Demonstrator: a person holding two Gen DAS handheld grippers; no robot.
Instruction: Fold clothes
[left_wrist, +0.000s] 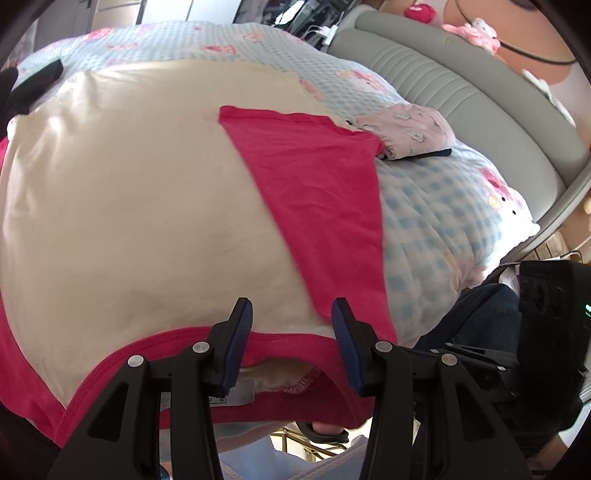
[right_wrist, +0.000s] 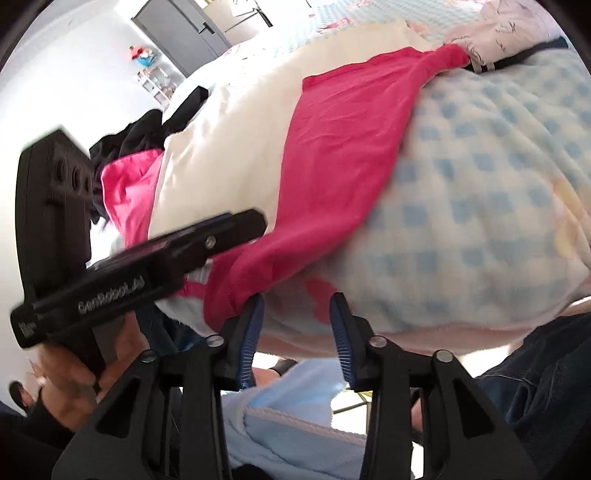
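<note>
- A cream shirt (left_wrist: 147, 192) with pink trim lay spread on the checked blanket (left_wrist: 436, 221) of the bed, its neckline at the near edge and one pink sleeve (left_wrist: 317, 199) already folded across its front
- The left gripper (left_wrist: 291, 325) hovered over the pink collar (left_wrist: 288, 343), jaws about half open and gripping nothing
- The right gripper (right_wrist: 295, 314) stood at the lower corner of the sleeve fold — one pad (right_wrist: 255, 321) touched the pink edge, yet no cloth sat between the jaws, which were partly open
- A folded pale pink garment (left_wrist: 406, 133) rested near the headboard (left_wrist: 461, 96), touching the sleeve's far tip
- To do the next fold well, I judged each gripper should pinch a single clean layer at the collar end — then lift evenly, so the shirt stayed flat and the blanket was not caught
</note>
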